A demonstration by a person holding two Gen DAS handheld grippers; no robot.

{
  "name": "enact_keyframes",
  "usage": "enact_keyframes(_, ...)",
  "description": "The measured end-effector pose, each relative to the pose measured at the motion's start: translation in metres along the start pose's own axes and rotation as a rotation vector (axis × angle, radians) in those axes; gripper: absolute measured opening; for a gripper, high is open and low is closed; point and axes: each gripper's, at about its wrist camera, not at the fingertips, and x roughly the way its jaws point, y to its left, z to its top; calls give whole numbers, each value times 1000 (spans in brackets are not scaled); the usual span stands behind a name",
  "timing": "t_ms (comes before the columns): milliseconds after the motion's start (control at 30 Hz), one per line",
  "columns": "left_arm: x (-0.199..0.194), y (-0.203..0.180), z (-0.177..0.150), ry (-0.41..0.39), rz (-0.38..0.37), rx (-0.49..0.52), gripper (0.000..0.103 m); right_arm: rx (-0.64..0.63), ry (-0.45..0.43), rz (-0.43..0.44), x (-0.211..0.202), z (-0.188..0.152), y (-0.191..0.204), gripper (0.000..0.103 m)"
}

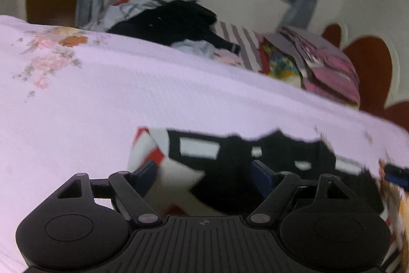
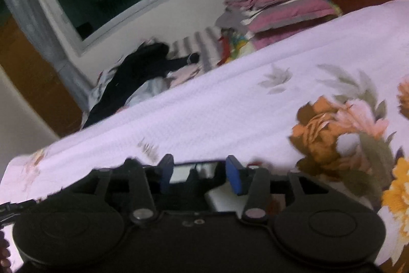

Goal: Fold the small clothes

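Black linkage arms of the left claw (image 1: 204,170) filled the bottom of the left wrist view, its two blue pads spread wide with nothing pressed between them. Directly under and ahead of that claw lay the small garment (image 1: 230,165), a black, white and red patterned piece, spread on the bedspread (image 1: 153,99); its near part sat in the gap between the pads, touching neither as far as the blur allowed. Left of it the pale lilac bedspread showed a faded flower print. Farther back, from left to right, sat a heap of dark clothes (image 1: 173,22), a striped cloth (image 1: 240,45) and a stack of pink and grey folded bedding (image 1: 329,71) near the brown headboard (image 1: 368,68). At the right edge a blue tip of the other claw showed beside the garment.

From the right wrist, the right claw (image 2: 202,173) stood partly spread, its blue pads apart. Between and just below them lay the black-and-white edge of the garment (image 2: 194,170), with a pale fold beneath the right-hand pad; whether either pad touched the cloth could not be told. To the right, large orange and pink flowers were printed on the bedspread (image 2: 230,99).
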Motion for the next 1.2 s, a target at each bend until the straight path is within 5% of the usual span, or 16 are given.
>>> enact_keyframes(133,13,-13,-14,51,3,74,78,-71,62,-19,15,-10,8,50)
enact_keyframes(167,14,-16,-16,49,12,88,70,-80,73,-20,17,-12,10,49)
enact_keyframes(333,13,-19,-20,14,86,142,25,-163,96,-35,26,-19,21,8)
enact_keyframes(400,11,-15,-22,1,94,134,12,-182,87,-24,26,-20,27,6)
enact_keyframes(600,3,-5,-30,-45,111,103,11,-280,-37,-81,25,-10,41,6)
enact_keyframes(867,-1,0,-43,-135,169,19,11,-253,15,-153,36,-23,17,8)
enact_keyframes(933,-3,5,-43,-167,200,-23,10,-238,17,-159,33,-23,16,18)
enact_keyframes(967,-3,8,-43,-175,222,-39,0,-234,14,-160,31,-23,16,21)
enact_keyframes(1033,0,17,-40,-140,226,-81,0,-209,-19,-149,18,-22,18,32)
enact_keyframes(1200,-22,-3,-44,-165,164,26,0,-258,-46,-42,-15,-34,43,29)
